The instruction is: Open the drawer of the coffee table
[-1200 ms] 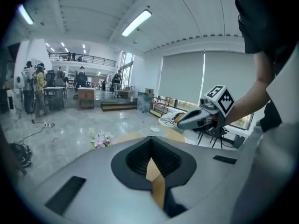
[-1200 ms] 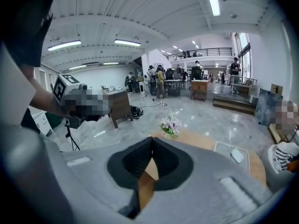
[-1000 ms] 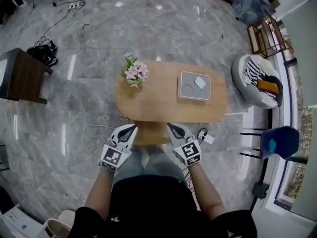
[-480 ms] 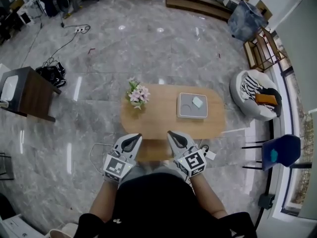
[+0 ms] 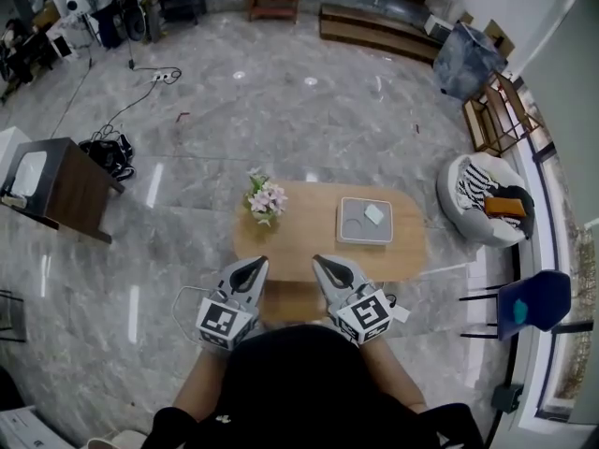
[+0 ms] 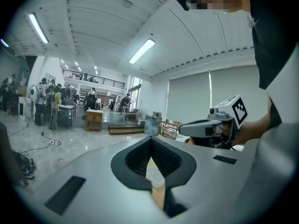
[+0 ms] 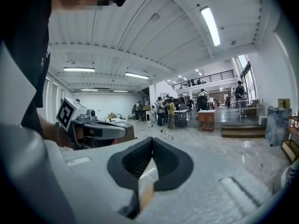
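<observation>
1. Head view: you have straightened up. The coffee table (image 5: 323, 255) looks smaller and lies further below you than a second ago. Your left gripper (image 5: 259, 263) and right gripper (image 5: 318, 261) have both risen with you and now hang side by side at chest height, well above the table. The flowers (image 5: 266, 197) and the tray (image 5: 365, 221) sit on top where they were. The drawer (image 5: 288, 299) shows as a wooden block jutting from the table's near edge, between and below the two grippers, and neither one touches it. To my eye that means the pull is over and the drawer stands open. How far out it is I cannot tell, because your body covers its front.

2. Left gripper view: the jaws are clenched tip to tip with nothing between them. It points nearly level across the hall, so only a slice of tray and table wood shows under the tips.

3. Right gripper view: here too the jaws are pressed together and empty. It aims out over the floor, with the left gripper alongside it.
</observation>
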{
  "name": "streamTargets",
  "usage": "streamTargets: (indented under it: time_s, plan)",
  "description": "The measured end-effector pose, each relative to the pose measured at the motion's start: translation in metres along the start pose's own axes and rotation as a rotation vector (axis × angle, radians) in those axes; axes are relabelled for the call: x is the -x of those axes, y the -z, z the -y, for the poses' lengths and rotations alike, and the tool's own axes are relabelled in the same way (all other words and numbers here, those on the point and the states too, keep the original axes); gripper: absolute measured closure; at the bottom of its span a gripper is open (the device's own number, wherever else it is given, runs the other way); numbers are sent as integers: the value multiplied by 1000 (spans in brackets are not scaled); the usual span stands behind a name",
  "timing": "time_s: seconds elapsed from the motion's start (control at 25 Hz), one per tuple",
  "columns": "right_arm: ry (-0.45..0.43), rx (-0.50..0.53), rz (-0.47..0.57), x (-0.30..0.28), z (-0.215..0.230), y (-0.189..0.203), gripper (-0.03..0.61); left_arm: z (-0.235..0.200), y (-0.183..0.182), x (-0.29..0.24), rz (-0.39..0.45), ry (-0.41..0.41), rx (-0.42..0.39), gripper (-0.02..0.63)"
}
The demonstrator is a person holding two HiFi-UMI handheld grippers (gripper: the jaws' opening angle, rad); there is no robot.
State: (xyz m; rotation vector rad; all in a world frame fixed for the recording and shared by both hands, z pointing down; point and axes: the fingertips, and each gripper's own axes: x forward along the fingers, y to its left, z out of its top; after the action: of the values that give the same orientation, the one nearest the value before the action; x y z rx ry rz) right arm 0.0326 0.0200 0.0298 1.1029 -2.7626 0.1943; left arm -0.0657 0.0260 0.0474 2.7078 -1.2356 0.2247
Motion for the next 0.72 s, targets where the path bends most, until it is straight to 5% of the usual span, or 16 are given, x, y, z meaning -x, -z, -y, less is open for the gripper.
streamTargets:
  time_s: [0.72]
  plan:
    - [-11, 37, 23, 12, -1, -10, 580, 10, -15, 16, 7, -46, -62, 601]
